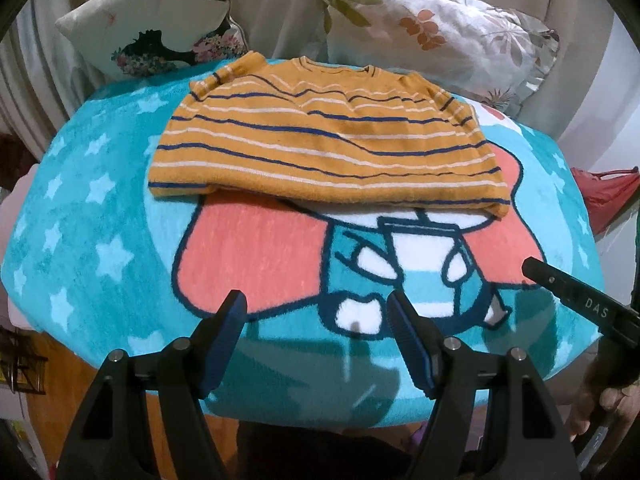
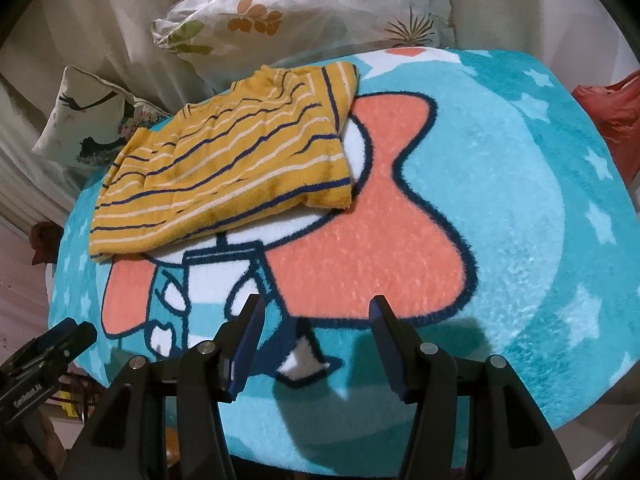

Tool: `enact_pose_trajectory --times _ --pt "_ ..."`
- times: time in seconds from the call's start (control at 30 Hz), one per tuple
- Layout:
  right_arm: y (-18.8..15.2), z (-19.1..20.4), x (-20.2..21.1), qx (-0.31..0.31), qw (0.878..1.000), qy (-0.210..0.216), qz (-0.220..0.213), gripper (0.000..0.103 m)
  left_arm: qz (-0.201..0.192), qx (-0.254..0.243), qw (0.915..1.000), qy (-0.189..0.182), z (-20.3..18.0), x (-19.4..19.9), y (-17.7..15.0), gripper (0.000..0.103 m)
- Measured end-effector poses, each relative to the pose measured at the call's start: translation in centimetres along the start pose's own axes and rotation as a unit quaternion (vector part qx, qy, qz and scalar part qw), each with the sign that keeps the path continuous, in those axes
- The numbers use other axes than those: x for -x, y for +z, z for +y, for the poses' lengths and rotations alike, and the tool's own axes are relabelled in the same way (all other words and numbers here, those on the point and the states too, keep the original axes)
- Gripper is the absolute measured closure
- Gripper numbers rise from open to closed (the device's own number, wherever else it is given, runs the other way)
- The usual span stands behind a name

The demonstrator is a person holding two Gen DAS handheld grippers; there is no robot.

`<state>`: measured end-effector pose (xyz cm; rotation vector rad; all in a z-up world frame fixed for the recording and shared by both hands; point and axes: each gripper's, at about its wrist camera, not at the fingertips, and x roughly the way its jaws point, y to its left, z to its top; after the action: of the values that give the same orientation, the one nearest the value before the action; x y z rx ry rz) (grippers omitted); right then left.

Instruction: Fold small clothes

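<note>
A mustard-yellow shirt with blue and white stripes (image 1: 320, 136) lies folded flat on the far half of a turquoise cartoon rug (image 1: 120, 248). In the right wrist view the same shirt (image 2: 224, 164) sits at upper left on the rug (image 2: 520, 184). My left gripper (image 1: 316, 306) hovers open over the rug's near part, well short of the shirt, with nothing between its fingers. My right gripper (image 2: 316, 314) is open too and empty, its jaws still widening, over the rug's pink patch. Its finger (image 1: 568, 292) enters the left view from the right.
Two printed pillows (image 1: 160, 20) (image 1: 432, 28) lean against the back behind the rug. A red bag (image 1: 604, 196) lies off the rug's right edge. The rug's near edge drops off just below both grippers. A hand (image 1: 600, 404) shows at lower right.
</note>
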<state>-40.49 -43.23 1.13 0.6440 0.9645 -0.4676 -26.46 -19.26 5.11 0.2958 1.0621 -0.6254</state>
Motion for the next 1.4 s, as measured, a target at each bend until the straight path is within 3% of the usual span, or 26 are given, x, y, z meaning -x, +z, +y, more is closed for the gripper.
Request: enact_pose_trajectory --times 0.2,0.37,0.6,0.7,0.83,1.0,1.13,1.27,1.4 --pt "1.0 0.5 -0.8 -0.01 1.0 -0.002 -0.001 0.043 0.007 0.001 1.0 0.003 1.1 -0.8 0.7 0.031" --pt "2.1 3.3 -2.2 0.001 1.0 -0.001 0.001 0.043 0.013 0.024 0.9996 0.006 4.5 -1.5 1.7 0.032" --pt "5.6 12.2 -5.1 0.062 0.998 0.026 0.008 0.043 0.017 0.052 0.9984 0.012 10.5 -2.4 3.8 0.032" --pt "7.1 16.5 -6.7 0.086 0.995 0.05 0.009 0.052 0.022 0.06 0.9978 0.015 13.0 -2.9 4.6 0.032" --pt "9.8 23.4 -9.7 0.125 0.99 0.065 0.004 0.053 0.029 0.067 0.9971 0.022 16.2 -3.6 5.4 0.032" --pt "13.7 30.4 -14.6 0.168 0.985 0.04 0.002 0.053 0.037 0.063 0.9968 0.033 19.7 -4.3 6.1 0.032" --pt "16.1 33.9 -19.5 0.193 0.981 0.007 0.036 0.053 0.039 0.051 0.9971 0.041 21.8 -4.8 6.7 0.031" --pt "17.3 35.2 -22.8 0.204 0.977 -0.032 0.053 0.052 0.043 0.056 0.9967 0.04 23.9 -5.1 7.3 0.031" --pt "18.2 34.9 -23.8 0.184 0.981 -0.029 0.059 0.051 0.05 0.061 0.996 0.043 25.2 -5.5 7.8 0.031"
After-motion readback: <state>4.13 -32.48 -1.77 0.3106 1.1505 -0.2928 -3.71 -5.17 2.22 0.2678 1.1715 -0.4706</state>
